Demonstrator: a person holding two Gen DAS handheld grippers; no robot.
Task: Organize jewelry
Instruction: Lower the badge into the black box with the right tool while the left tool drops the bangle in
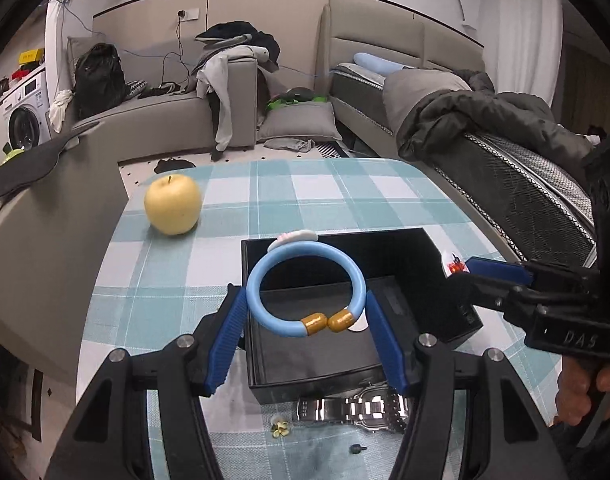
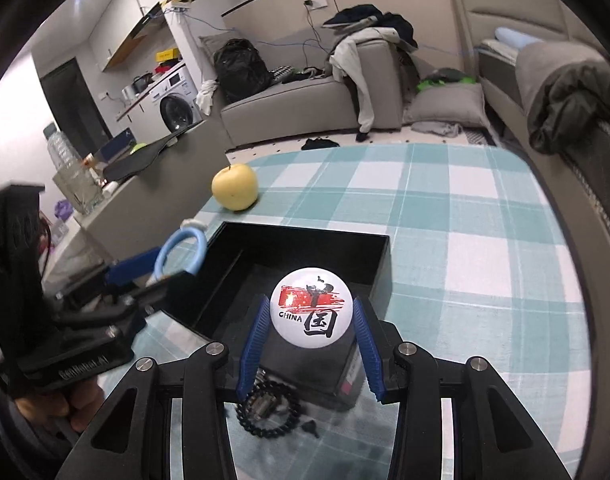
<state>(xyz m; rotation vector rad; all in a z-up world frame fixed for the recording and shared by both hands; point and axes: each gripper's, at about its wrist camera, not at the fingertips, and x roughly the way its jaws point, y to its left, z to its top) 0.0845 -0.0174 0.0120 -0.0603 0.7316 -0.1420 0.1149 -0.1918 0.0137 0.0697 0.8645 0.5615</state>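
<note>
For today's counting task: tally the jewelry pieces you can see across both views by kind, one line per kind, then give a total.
Bangle (blue bangle, in the left gripper): 1
Badge (round badge, in the right gripper): 1
Metal watch: 1
Black bead bracelet: 1
Small flower piece: 1
Total: 5

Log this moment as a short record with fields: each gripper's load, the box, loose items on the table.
left gripper: shut on blue bangle with gold end caps, held over the black box
right gripper: shut on round white badge printed CHINA, held over the box
box state: open, no jewelry visible inside
still on table: metal watch band, black bead bracelet, small yellow flower piece
not jewelry: yellow apple beyond the box
surface: teal checked tablecloth
</note>
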